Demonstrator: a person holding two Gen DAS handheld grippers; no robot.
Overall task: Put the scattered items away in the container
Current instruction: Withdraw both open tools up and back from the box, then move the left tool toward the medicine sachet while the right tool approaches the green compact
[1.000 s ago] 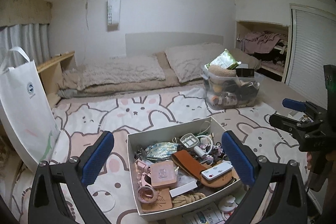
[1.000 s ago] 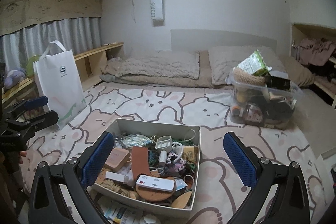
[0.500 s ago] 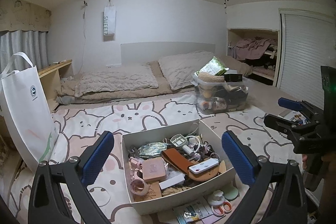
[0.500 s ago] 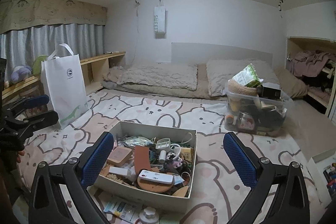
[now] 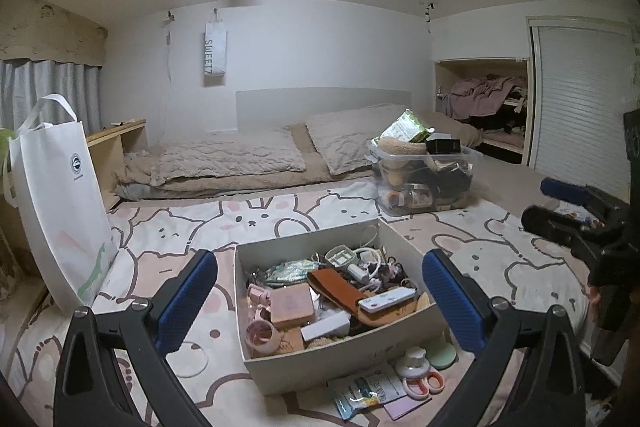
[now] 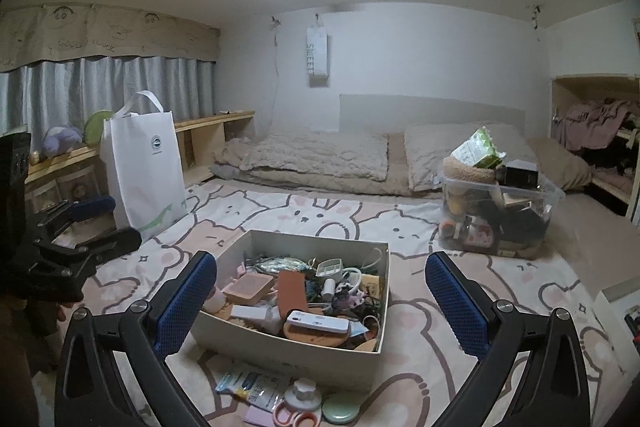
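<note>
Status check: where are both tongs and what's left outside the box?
Left tongs open, empty; right tongs open, empty. White cardboard box packed. Pink-handled scissors, round green compact, printed packet on the blanket before it. Nothing blocking.

Black tongs (image 5: 320, 301); blue textured pads (image 5: 186, 301); silver screws

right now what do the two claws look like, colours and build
Both match. The left claw has two black, angular plastic arms with silver screw heads at the joints, each ending in a blue pad with a fine mesh-like texture. The right claw is the same: black frame, silver screws, blue textured pads. No cables, markings or sleeves show.
</note>
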